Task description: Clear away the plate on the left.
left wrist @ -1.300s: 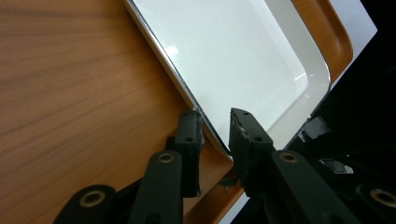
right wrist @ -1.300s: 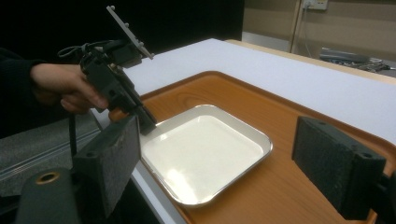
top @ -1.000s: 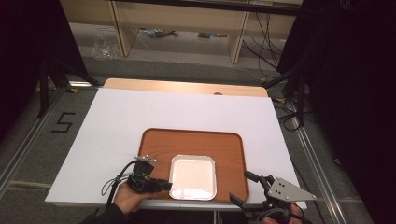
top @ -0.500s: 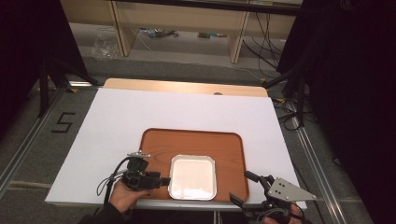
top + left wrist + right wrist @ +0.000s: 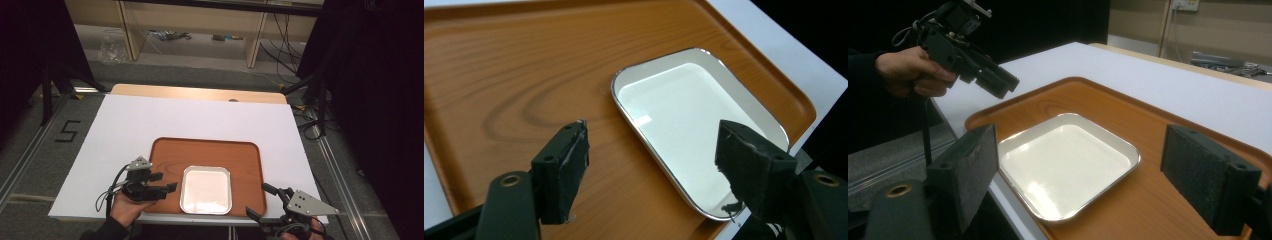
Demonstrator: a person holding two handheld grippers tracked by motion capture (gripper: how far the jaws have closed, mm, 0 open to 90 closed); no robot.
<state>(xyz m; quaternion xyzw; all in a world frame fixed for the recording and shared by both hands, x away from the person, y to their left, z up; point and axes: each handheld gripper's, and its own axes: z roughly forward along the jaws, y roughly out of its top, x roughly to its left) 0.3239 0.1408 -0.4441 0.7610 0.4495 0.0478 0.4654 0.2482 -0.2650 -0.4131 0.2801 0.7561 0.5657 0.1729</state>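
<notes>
A brown wooden tray (image 5: 210, 150) lies near the front edge of the white table. On its front part rests an empty white square dish (image 5: 206, 190) with a metal rim. My left gripper (image 5: 167, 182) is open, held just left of the dish over the tray's left edge. In the left gripper view the open jaws frame the dish (image 5: 694, 120) and the tray (image 5: 524, 65), touching neither. My right gripper (image 5: 257, 200) is open at the tray's front right corner. In the right gripper view the dish (image 5: 1068, 165) lies beyond its jaws, and the left gripper (image 5: 1003, 86) hovers past it.
The white table top (image 5: 150, 120) stretches bare behind and beside the tray. A wooden strip (image 5: 200, 93) runs along the far edge. Shelving and cables (image 5: 280, 35) stand on the floor beyond. A floor mark shaped like a 5 (image 5: 67, 131) lies at the left.
My left gripper has drifted a little left and farther from the table's front edge, still open. The right gripper has hardly moved.
</notes>
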